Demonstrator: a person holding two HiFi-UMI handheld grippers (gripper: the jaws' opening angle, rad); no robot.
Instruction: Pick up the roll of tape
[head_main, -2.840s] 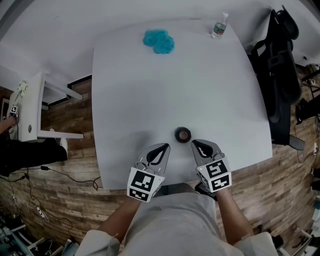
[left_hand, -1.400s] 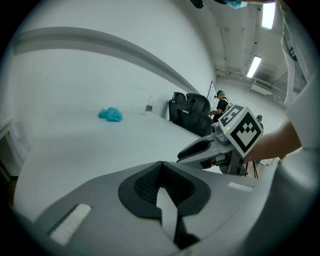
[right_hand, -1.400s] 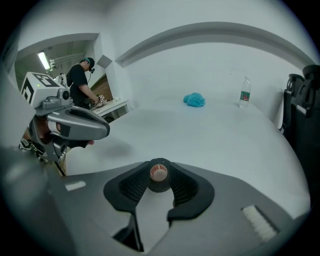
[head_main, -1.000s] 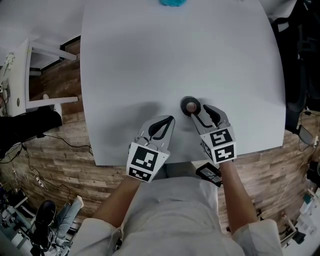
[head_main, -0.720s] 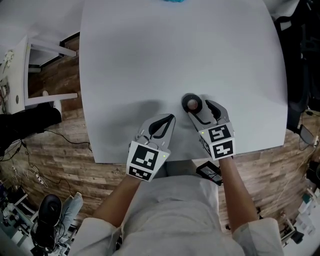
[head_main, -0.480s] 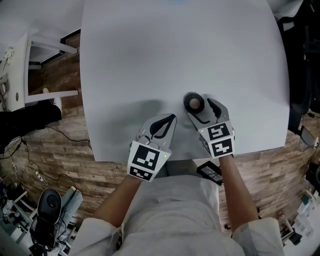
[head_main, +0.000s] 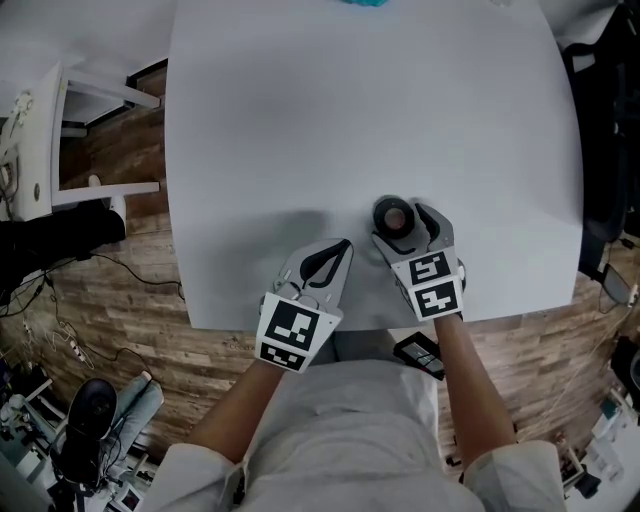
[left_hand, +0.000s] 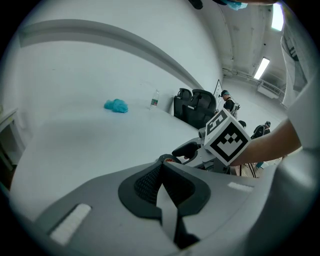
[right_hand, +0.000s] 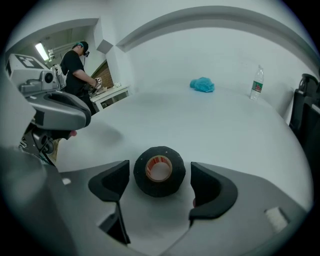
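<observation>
right gripper (right_hand: 159, 186): jaws opening, now spread wide. a second ago the roll of tape (right_hand: 176, 174) lay just beyond the jaw tips; now it lies between them, flat on the white table (head_main: 300, 120), hole up. a sliver of table shows between each pad and the roll, thinner at the left pad, so nothing is gripped yet. judgement: approach is done, the roll is bracketed and roughly centred; closing the jaws and then lifting is what remains. left gripper (left_hand: 161, 172): jaws together, nothing between them; it hangs near the table edge beside the right one, about where it was a second ago, and takes no part. hard to make out: in the head view the right gripper's body covers the near side of the roll; whether the jaw tips rest on the table, cannot tell. from the left gripper view only a thin arc of the roll shows past its own closed jaws. far ahead of the right jaws sit a blue lump (right_hand: 202, 85), cloth or similar, and a bottle (right_hand: 256, 84); the lump is cut off in the head view.
</observation>
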